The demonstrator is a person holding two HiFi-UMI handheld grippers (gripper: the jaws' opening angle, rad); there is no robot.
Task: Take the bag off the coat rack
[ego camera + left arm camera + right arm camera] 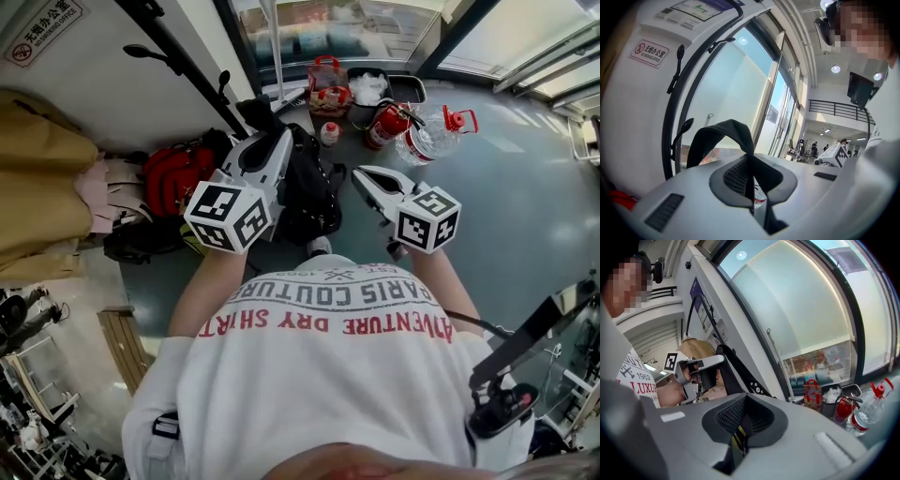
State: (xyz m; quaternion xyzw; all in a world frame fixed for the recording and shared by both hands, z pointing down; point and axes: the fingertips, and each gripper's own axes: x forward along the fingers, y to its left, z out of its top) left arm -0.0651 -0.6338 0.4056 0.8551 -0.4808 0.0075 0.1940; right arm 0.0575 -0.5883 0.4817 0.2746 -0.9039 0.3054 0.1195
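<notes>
The black bag (314, 192) hangs below my left gripper (266, 122), which is shut on the bag's strap. In the left gripper view the strap (721, 130) loops up out of the closed jaws of the left gripper (751, 165), apart from the hooks of the black coat rack (670, 119). The rack's pole (183, 61) slants along the white wall on the left. My right gripper (362, 174) hovers to the right of the bag, shut and holding nothing. From the right gripper (742, 427) I see the left gripper (701, 364) and the dark strap (736, 376).
On the floor ahead stand a red fire extinguisher (386, 125), a clear water jug (431, 136), a red shopping bag (328, 89) and a dark bin (367, 94). A red backpack (173, 173) and a tan coat (37, 187) lie left, against the wall. Glass doors close the far side.
</notes>
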